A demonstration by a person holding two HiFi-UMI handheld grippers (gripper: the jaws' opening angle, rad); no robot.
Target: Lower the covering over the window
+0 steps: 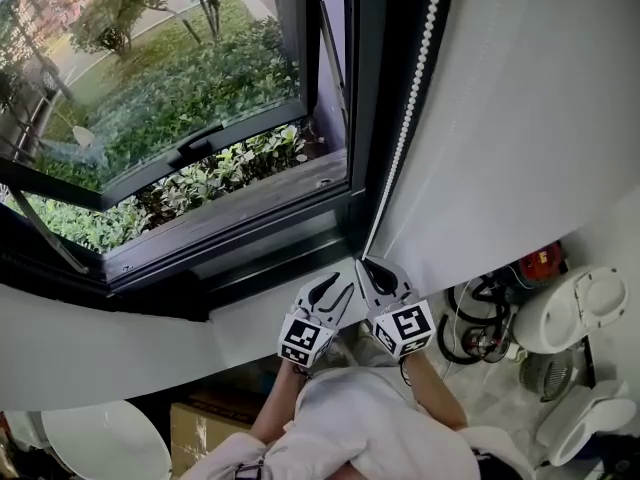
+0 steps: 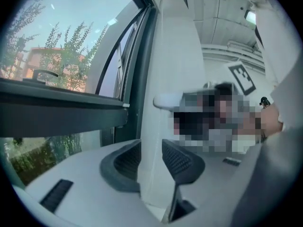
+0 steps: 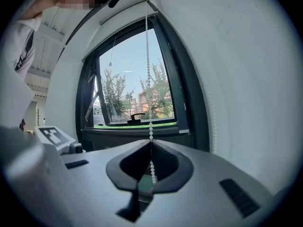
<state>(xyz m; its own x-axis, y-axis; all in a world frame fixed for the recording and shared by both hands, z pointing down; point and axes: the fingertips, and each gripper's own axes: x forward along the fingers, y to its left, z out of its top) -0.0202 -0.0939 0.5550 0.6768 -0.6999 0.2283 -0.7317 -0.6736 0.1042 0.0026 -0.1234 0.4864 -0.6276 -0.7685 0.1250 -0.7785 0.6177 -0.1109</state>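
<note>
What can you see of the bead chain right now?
The bead chain is a thin strand of small white beads, plastic by the look. It hangs straight, near vertical, before the dark window frame. Its lower part runs between the jaws of the right gripper, which are shut on it; a few beads show past the pinch.

The left claw (image 1: 333,286) and the right claw (image 1: 376,271) look alike. Each has a smooth, pale grey moulded shell that broadens toward the hand. At the front are two curved jaws rimmed in dark grey, and their inner pads (image 2: 177,161) are black and finely ribbed. Narrow dark slots (image 3: 239,196) are sunk into the shell on either side of the jaws. Behind each claw sits a white cube (image 1: 405,328) printed with black square markers. The person wears a loose white short-sleeved top (image 1: 375,423).
</note>
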